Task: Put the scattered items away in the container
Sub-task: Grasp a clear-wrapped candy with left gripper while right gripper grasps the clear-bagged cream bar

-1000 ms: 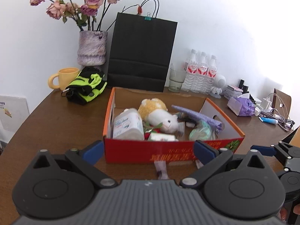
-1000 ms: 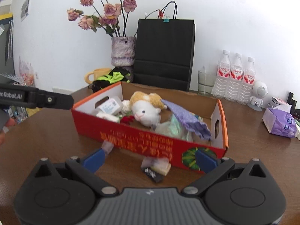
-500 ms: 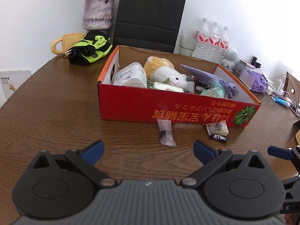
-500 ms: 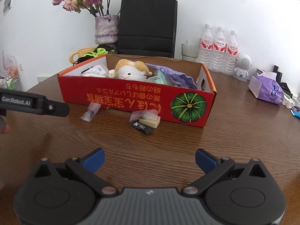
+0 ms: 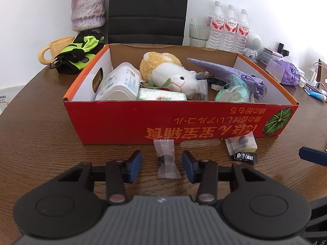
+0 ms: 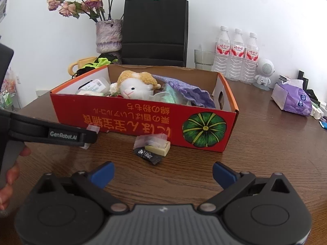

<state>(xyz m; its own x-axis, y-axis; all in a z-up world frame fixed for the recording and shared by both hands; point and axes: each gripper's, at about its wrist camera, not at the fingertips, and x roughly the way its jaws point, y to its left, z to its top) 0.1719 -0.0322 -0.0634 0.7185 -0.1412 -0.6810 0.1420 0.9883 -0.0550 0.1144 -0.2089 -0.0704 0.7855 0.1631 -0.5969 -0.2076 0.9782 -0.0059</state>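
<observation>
A clear-wrapped candy [image 5: 166,161] lies on the wooden table just in front of the red cardboard box [image 5: 122,122]. My left gripper [image 5: 161,165] is low over it with its jaws closing; the candy sits between the blue pads, which stand apart from it on both sides. In the right wrist view the left gripper [image 6: 90,136] covers most of that candy. My right gripper [image 6: 162,172] stands open and holds nothing. Ahead of it lie a black coffee candy [image 6: 148,155] and a wrapped yellowish block [image 6: 158,146] against the box [image 6: 122,112].
The box holds a plush sheep [image 5: 169,75], a wipes tub [image 5: 120,83], a purple cloth [image 5: 224,71] and small packets. Behind it are a black paper bag [image 6: 155,30], a flower vase [image 6: 108,35], a yellow mug [image 5: 53,49], water bottles [image 6: 237,55] and a purple tissue pack [image 6: 292,100].
My left gripper came down and forward to the clear-wrapped candy, and its jaws narrowed around it. My right gripper sank a little toward the table.
</observation>
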